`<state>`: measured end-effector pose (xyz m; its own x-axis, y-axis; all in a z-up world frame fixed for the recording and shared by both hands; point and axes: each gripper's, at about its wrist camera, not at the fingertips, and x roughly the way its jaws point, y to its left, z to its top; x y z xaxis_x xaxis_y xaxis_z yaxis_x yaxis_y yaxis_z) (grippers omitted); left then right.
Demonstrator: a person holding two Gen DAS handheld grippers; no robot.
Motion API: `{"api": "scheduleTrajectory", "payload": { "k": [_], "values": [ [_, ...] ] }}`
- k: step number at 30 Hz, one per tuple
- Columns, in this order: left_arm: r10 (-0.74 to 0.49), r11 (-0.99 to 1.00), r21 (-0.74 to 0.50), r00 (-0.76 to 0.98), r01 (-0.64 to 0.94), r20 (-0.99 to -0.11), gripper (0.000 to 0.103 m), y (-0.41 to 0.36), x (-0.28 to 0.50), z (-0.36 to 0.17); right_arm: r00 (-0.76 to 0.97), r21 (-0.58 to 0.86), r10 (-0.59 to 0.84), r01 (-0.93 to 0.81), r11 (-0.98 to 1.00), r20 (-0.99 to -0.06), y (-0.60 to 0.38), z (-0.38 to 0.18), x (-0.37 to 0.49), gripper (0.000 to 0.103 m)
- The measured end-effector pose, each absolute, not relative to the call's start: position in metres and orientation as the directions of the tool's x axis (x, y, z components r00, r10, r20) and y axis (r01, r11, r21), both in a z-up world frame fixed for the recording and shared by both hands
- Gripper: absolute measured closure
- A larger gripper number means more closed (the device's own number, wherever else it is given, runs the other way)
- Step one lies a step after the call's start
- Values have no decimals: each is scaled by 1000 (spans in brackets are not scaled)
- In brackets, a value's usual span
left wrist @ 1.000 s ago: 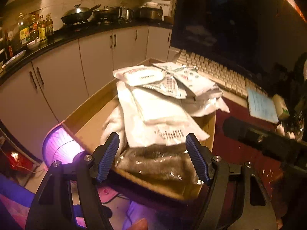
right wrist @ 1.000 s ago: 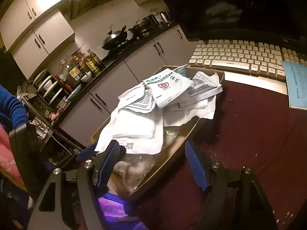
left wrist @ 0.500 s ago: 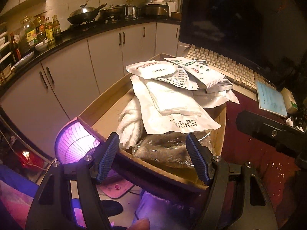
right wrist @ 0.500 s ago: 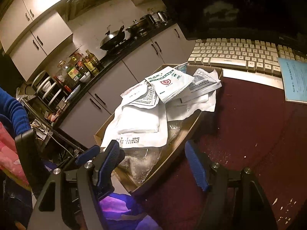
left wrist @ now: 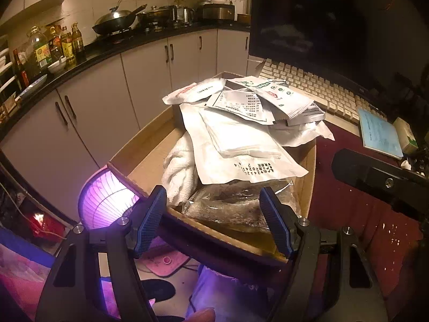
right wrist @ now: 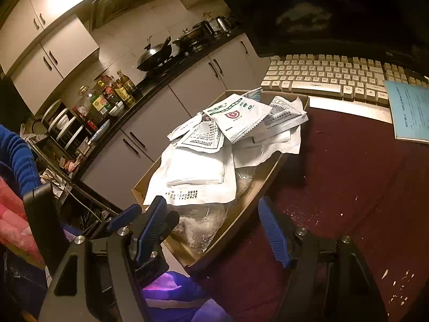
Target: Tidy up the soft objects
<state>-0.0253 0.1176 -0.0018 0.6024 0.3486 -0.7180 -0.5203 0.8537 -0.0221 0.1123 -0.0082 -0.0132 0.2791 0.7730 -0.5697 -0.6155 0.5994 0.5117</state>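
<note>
Hovering at the box's [left wrist: 150,158] near edge, we've got our left gripper [left wrist: 213,220] and right gripper [right wrist: 214,228] both spread wide, holding nothing. Packets [left wrist: 241,139] and a towel [left wrist: 178,171] sit heaped inside, box perched at the table's [right wrist: 348,174] left edge.

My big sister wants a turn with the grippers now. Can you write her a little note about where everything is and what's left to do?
Left gripper: open, empty, just in front of the near edge of the brown cardboard box.
Right gripper: open, empty, at the box's near right corner.
Things: white printed plastic pouches are heaped loosely in the box, some sticking out over its rim. Under them lie a white rolled towel and a clear crinkly plastic bag.
Done: everything soft is in the box; nothing is held.
Left: probably tidy the pile, starting with the clear bag nearest the left gripper.
</note>
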Motion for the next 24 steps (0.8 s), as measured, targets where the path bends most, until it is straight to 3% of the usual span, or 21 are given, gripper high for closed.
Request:
{"api": "scheduleTrajectory", "payload": {
  "k": [24],
  "values": [
    [365,849,2,583,-528,-726,30,111,-26,-6,289,522,774,-602,604,-563,-13,-16,106,32]
  ]
}}
